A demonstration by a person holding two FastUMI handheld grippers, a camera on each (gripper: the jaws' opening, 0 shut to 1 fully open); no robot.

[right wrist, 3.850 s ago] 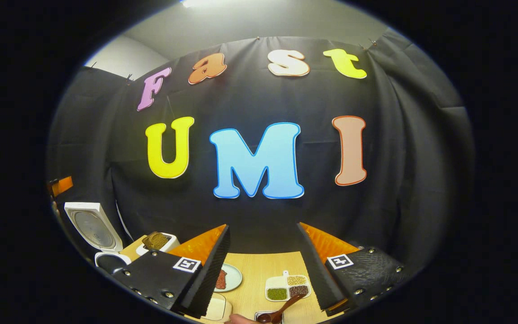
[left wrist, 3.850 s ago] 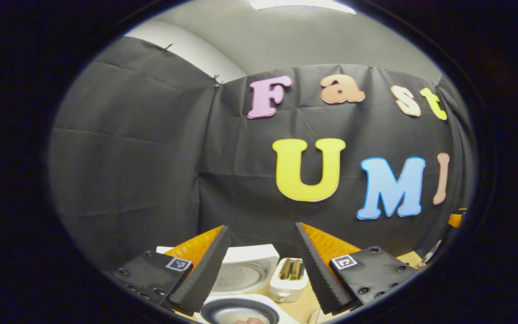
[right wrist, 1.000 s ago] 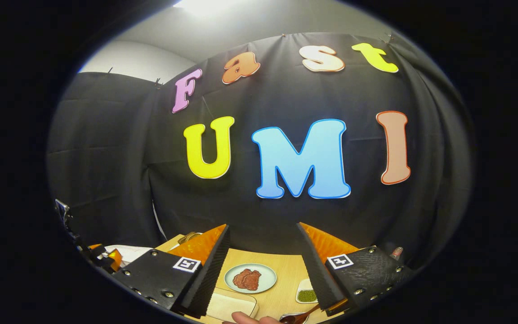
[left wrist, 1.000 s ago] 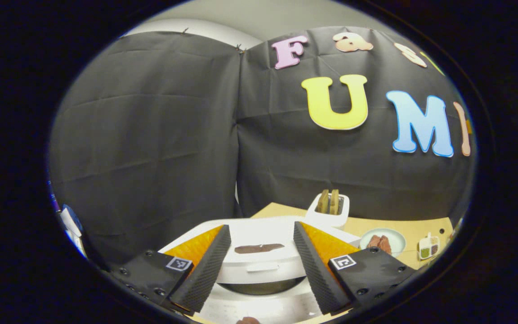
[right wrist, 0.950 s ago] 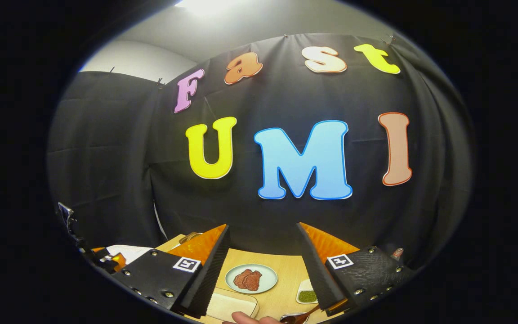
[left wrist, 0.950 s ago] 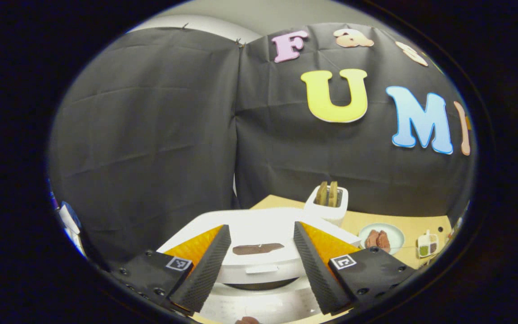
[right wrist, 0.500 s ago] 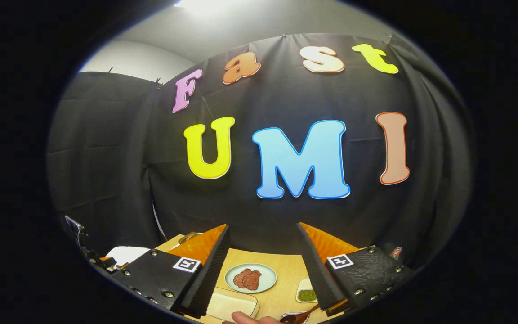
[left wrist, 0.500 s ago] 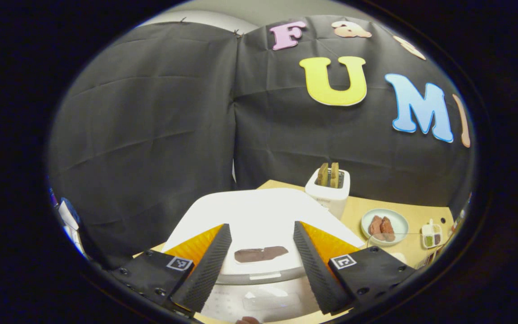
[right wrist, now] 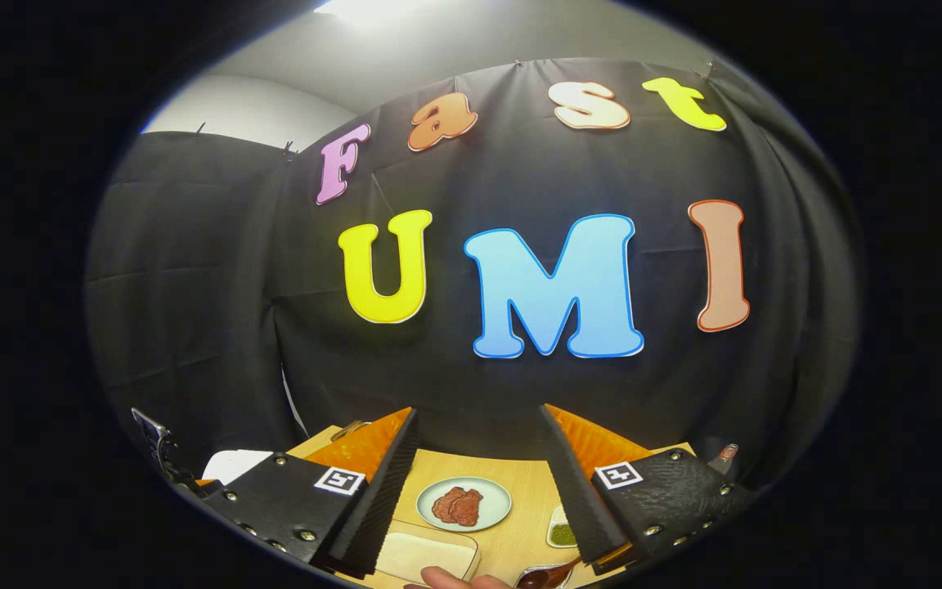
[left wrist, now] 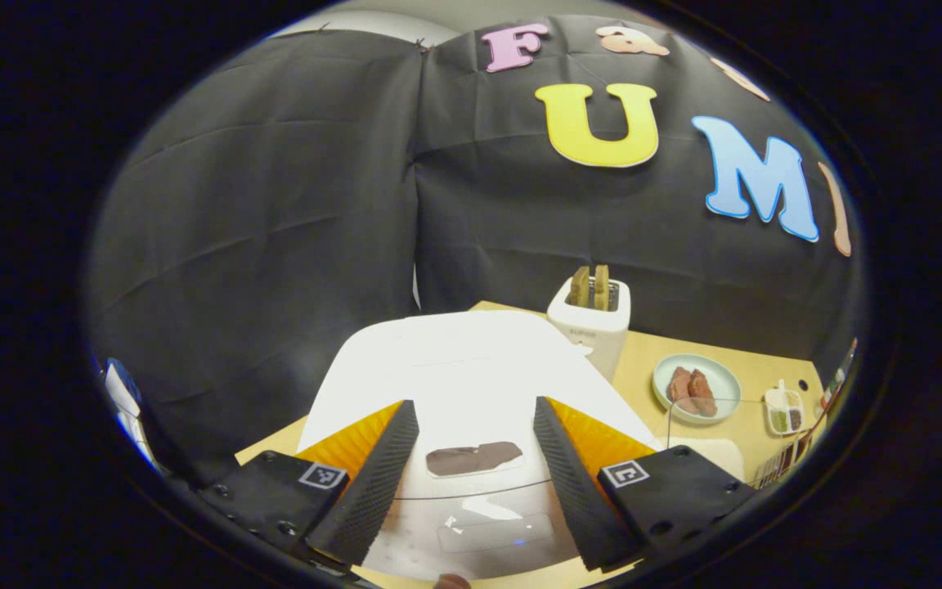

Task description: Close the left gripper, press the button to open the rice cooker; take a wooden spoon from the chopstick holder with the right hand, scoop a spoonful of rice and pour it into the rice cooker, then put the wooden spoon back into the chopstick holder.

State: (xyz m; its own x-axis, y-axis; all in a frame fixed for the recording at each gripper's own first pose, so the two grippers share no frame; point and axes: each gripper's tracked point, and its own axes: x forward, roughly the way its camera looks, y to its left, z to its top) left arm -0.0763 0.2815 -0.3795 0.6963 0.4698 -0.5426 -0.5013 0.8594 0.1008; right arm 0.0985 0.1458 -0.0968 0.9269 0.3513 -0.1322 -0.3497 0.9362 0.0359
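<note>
A: What has changed since the earlier pictures?

B: The rice cooker (left wrist: 455, 384) was open before, with its lid up. Now the lid is down, and my left gripper (left wrist: 468, 478) has come low over the front of it. A dark brown patch (left wrist: 473, 457) on the lid sits between my two fingers.

A: Are your jaws closed?

B: No. The left ones stand apart and hold nothing. The right gripper (right wrist: 477, 483) is also wide apart, holding nothing.

A: Where are the other things?

B: Behind the rice cooker, to its right, stands a white toaster (left wrist: 588, 320) with two slices in it. Further right of the cooker is a plate of meat (left wrist: 696, 388), then a small divided dish (left wrist: 785, 411).

A: And the wooden spoon?

B: In the right gripper view, its bowl (right wrist: 543, 577) is at the bottom edge, below my right finger, near a fingertip (right wrist: 437, 577).
</note>
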